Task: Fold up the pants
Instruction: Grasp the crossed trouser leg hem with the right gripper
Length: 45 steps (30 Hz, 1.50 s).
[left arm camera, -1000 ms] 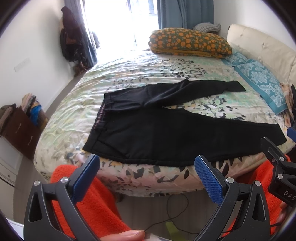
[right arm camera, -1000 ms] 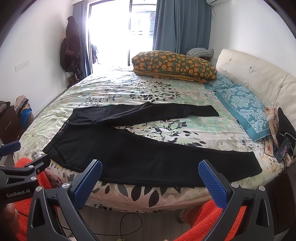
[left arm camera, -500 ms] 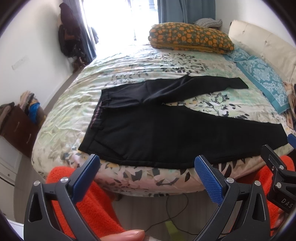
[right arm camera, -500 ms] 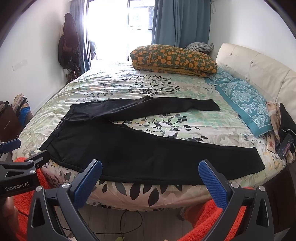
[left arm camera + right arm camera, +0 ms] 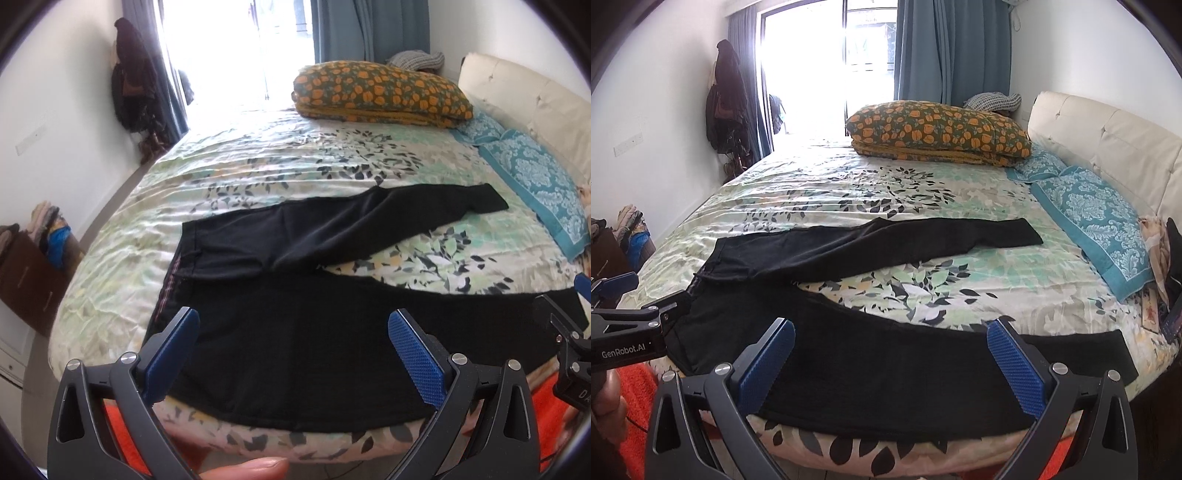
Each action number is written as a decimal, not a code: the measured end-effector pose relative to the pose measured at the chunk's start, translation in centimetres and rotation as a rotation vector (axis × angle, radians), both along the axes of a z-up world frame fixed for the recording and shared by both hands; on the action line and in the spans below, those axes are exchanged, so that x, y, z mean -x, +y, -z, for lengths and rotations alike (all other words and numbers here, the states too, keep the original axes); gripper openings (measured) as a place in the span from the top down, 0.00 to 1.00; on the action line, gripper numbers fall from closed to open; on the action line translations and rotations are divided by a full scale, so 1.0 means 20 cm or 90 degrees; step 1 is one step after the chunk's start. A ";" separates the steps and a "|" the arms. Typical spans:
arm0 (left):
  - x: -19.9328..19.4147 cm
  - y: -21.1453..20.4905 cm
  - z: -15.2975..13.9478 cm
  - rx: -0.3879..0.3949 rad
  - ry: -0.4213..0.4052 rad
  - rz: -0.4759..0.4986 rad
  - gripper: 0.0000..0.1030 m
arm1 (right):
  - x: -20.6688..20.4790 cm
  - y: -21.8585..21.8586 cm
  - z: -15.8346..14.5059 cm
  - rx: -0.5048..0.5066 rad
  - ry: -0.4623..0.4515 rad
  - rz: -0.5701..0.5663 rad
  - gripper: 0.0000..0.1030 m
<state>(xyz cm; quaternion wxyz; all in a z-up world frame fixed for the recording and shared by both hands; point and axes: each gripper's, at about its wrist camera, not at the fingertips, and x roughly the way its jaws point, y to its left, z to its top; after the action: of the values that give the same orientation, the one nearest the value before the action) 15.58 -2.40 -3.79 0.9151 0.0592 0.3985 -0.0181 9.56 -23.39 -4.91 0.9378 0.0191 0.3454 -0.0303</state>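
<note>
Left wrist view shows the left tool [image 5: 293,354] at the bottom of the frame, its blue ribbed fingers [image 5: 413,356] spread wide with nothing between them, hovering over the near edge of the black fabric pants [image 5: 295,332]. Part of the right tool [image 5: 565,332] enters at the lower right edge of the frame. The pants lie flat on the leaf-patterned bed cover [image 5: 277,166], waistband toward the left of the frame, one leg running along the bed's near edge to the right, the other angled toward the upper right, the two legs splayed apart.

Right wrist view has the right tool [image 5: 890,358] at the bottom centre, its blue fingers [image 5: 1015,363] likewise spread and empty, over the near leg of the pants [image 5: 886,369]. At the left edge sits the left tool [image 5: 631,314], close by the waistband. Beyond the pants, an orange-flowered pillow [image 5: 938,127] rests at the upper centre, a teal patterned pillow [image 5: 1097,221] at the right beside the cream padded headboard [image 5: 1108,144].
</note>
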 end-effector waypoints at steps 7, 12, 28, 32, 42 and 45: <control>-0.38 -0.12 0.11 0.013 0.012 -0.018 0.01 | -0.50 -0.48 0.23 -0.080 0.050 0.067 0.00; -0.52 -0.20 0.22 0.016 0.028 -0.032 0.01 | -0.88 -1.01 0.44 -0.121 0.077 0.123 0.00; -0.58 -0.30 0.52 -0.033 0.104 -0.029 0.01 | -1.82 -2.37 1.03 -0.345 0.135 0.360 0.74; -0.58 -0.33 0.54 -0.038 0.113 -0.019 0.01 | -1.85 -2.35 0.97 -0.267 0.128 0.344 0.83; -0.52 -0.39 0.50 -0.014 0.123 0.017 0.01 | -1.58 -2.42 0.90 -0.181 0.159 0.397 0.83; -0.55 -0.33 0.48 -0.004 0.132 0.008 0.01 | -1.55 -2.42 0.95 -0.190 0.175 0.396 0.76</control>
<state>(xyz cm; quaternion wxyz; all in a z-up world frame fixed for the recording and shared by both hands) 26.60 -8.96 -13.44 0.8686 0.0627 0.4906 -0.0288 40.62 -71.84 -23.86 0.8153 0.2555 0.4465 -0.2657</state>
